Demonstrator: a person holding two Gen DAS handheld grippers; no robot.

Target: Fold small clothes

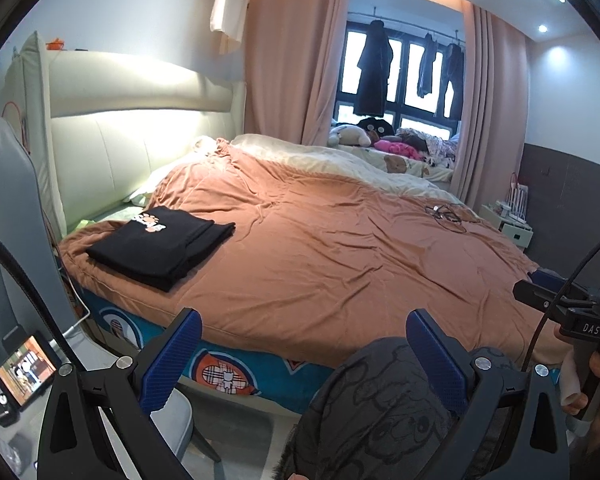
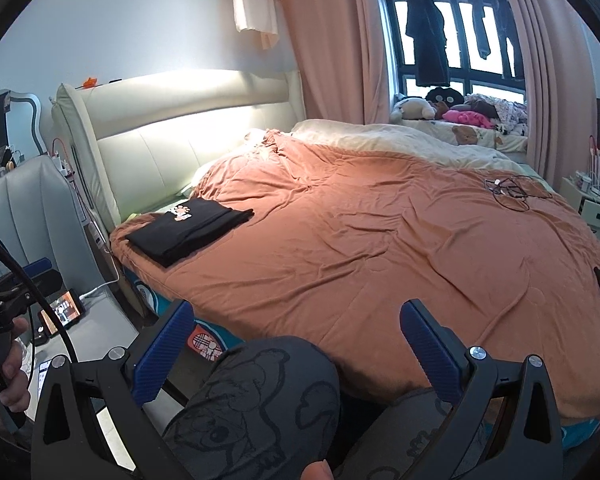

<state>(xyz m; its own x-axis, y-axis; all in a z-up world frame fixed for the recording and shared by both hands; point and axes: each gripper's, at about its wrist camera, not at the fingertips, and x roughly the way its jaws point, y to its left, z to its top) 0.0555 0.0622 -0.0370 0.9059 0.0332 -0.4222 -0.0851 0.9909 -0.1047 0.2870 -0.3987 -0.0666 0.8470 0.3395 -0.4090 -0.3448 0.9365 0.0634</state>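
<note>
A folded black garment (image 1: pixel 160 246) (image 2: pixel 190 230) with an orange paw print lies on the near left corner of the orange bedspread (image 1: pixel 340 248) (image 2: pixel 380 248), close to the headboard. My left gripper (image 1: pixel 304 344) stands open, held back from the bed edge above a knee in grey printed trousers (image 1: pixel 380 408). My right gripper (image 2: pixel 296 338) is open too, empty, over the person's knees (image 2: pixel 260 400). The right gripper's body (image 1: pixel 572 308) shows at the right edge of the left wrist view, and the left gripper's body (image 2: pixel 4 300) at the left edge of the right wrist view.
A tangle of black cable (image 1: pixel 448 214) (image 2: pixel 512 190) lies on the far right of the bed. A grey chair (image 1: pixel 8 220) and a phone with a lit screen (image 1: pixel 26 372) (image 2: pixel 62 312) stand left of the bed. Plush toys (image 2: pixel 440 110) sit by the window.
</note>
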